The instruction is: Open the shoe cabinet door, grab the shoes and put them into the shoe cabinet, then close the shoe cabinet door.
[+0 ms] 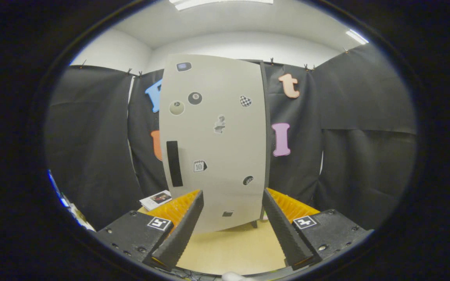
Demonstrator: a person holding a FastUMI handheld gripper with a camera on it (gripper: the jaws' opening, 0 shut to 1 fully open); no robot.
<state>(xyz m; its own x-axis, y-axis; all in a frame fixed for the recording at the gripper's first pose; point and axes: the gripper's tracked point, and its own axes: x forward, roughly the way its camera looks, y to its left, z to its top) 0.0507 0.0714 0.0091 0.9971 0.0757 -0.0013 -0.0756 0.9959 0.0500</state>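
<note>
Shoe cabinet door (213, 144) closed beyond the tongs (233, 201); fingers apart, empty.

Single fisheye camera rides on gripper (233, 195), looks forward along its two spread fingers (182, 228), nothing between them. Faces shoe cabinet door (213, 144) head-on, near, door shut, standing on tabletop (233, 246). Booth wall beyond, left and right; ceiling lights far above.

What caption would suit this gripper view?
Open tongs face the closed, sticker-dotted shoe cabinet door, its dark handle beyond them.
</note>
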